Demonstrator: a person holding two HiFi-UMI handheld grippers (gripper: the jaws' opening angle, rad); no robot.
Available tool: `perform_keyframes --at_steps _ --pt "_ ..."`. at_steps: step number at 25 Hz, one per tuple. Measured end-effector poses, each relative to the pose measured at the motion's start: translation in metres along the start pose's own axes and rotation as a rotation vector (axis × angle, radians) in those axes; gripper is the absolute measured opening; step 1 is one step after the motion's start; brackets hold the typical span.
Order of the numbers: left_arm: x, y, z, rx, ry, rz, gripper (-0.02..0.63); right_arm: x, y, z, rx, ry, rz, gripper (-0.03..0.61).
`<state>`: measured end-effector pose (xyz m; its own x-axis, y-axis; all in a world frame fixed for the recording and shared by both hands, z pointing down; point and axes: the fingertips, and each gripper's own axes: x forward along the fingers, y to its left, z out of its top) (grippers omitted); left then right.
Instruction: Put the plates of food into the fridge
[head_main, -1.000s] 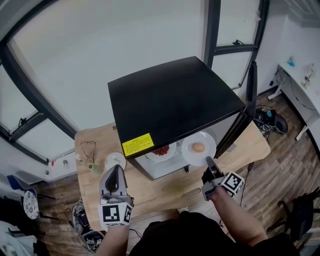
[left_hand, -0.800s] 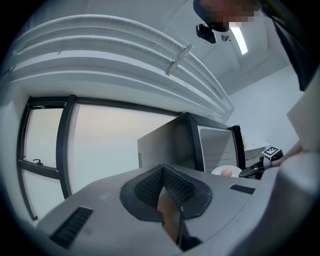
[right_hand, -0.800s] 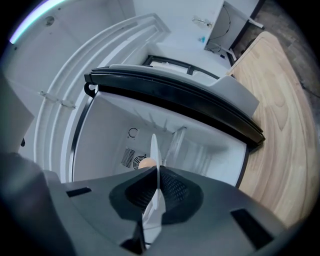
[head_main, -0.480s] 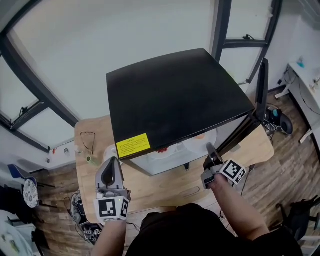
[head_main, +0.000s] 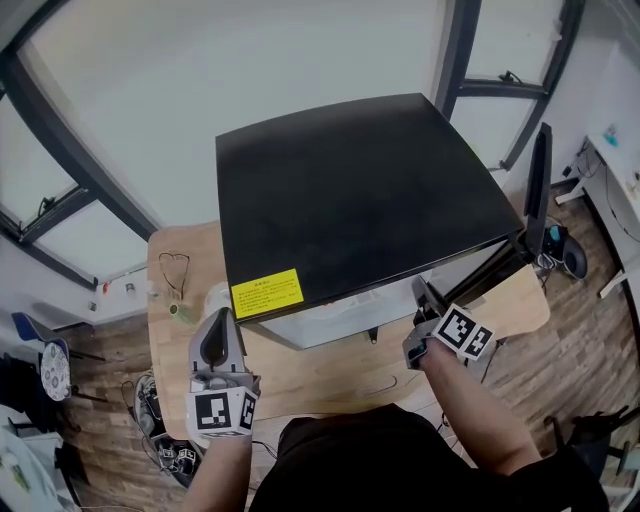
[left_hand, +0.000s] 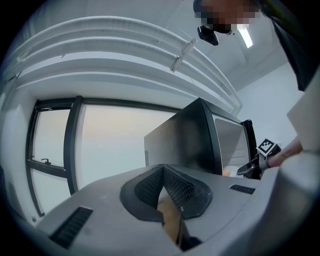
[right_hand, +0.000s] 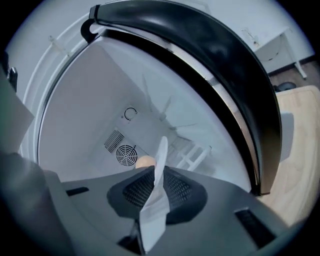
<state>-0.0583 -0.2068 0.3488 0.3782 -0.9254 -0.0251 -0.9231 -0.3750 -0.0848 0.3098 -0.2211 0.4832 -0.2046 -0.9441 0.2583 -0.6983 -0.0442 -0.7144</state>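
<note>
The right gripper (head_main: 418, 288) moves in toward the fridge (head_main: 350, 190), from out in front of its open mouth to just under the front lip of its black top. The plate (right_hand: 161, 150) with the egg (right_hand: 144, 161), earlier in plain sight in front of the fridge, now sits inside it, hidden from the head view by the fridge's top. The gripper's jaws have just been opening, with the plate's rim between them. The plate of red food inside the fridge also drops out of the head view, covered by the top.
</note>
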Motion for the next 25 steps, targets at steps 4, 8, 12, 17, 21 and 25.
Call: perform_keyframes --at_steps 4,8,12,17,21,25 --pt "-0.001 0.005 -0.002 -0.006 -0.001 0.016 0.003 0.005 -0.004 0.0 -0.097 0.022 -0.061 0.081" --pt "-0.003 0.01 -0.005 -0.014 0.0 0.032 0.004 0.007 -0.011 0.003 -0.173 0.023 -0.127 0.11" --pt "-0.006 0.014 -0.006 -0.017 -0.005 0.038 0.003 0.007 -0.011 0.004 -0.214 0.012 -0.15 0.13" --pt "-0.011 0.018 -0.005 -0.024 -0.014 0.031 0.003 -0.004 -0.015 0.006 -0.262 -0.031 -0.208 0.169" --pt "-0.019 0.021 -0.003 -0.016 -0.015 0.012 0.003 -0.013 -0.015 0.007 -0.255 -0.075 -0.214 0.172" --pt "-0.032 0.028 -0.002 0.008 -0.009 0.009 0.003 -0.026 0.0 0.004 -0.275 -0.113 -0.201 0.172"
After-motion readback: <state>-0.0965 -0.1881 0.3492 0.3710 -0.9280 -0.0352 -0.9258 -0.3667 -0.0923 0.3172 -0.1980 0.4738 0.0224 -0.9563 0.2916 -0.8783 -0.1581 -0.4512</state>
